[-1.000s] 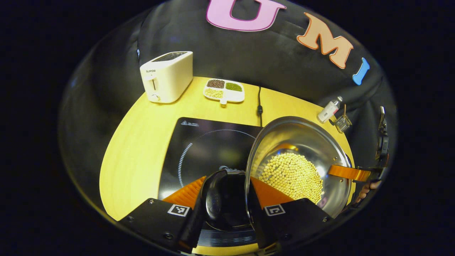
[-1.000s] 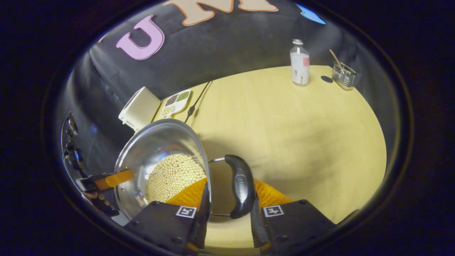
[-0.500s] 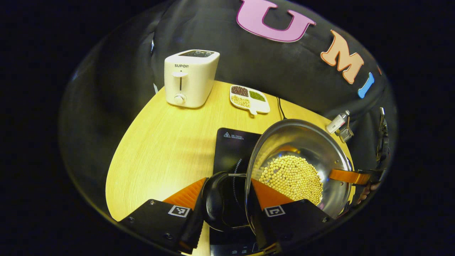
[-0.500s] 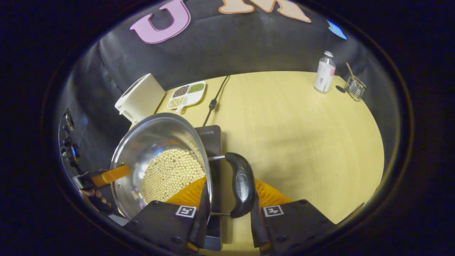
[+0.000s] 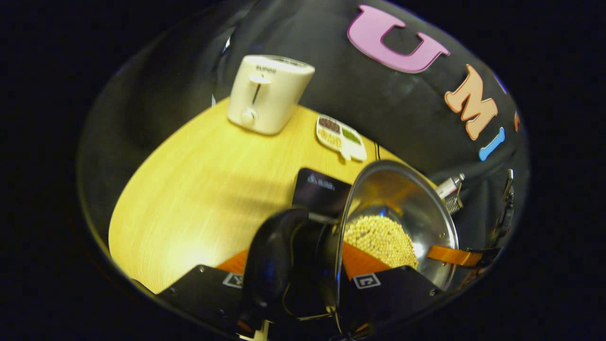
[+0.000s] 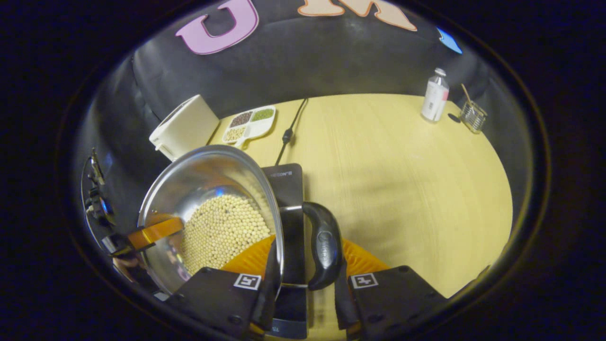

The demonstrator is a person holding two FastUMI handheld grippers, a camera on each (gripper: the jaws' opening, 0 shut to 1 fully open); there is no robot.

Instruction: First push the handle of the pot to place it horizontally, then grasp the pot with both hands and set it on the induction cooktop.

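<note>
The yellow surface (image 6: 402, 180) is seen wide behind, the black cooktop (image 6: 284, 180) lies mid-frame under the pot (image 6: 208, 189), which is held up by both handles, left gripper (image 5: 293, 279) and right gripper (image 6: 303, 279) fingers closed on them, and should be kept level and lowered slowly so no beans (image 6: 222, 229) are spilled.

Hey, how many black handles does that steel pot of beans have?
2. One black handle is on the steel pot's side facing the open yellow table, between the right tool's fingers. The other black handle is on the opposite side, at the left tool.
</note>
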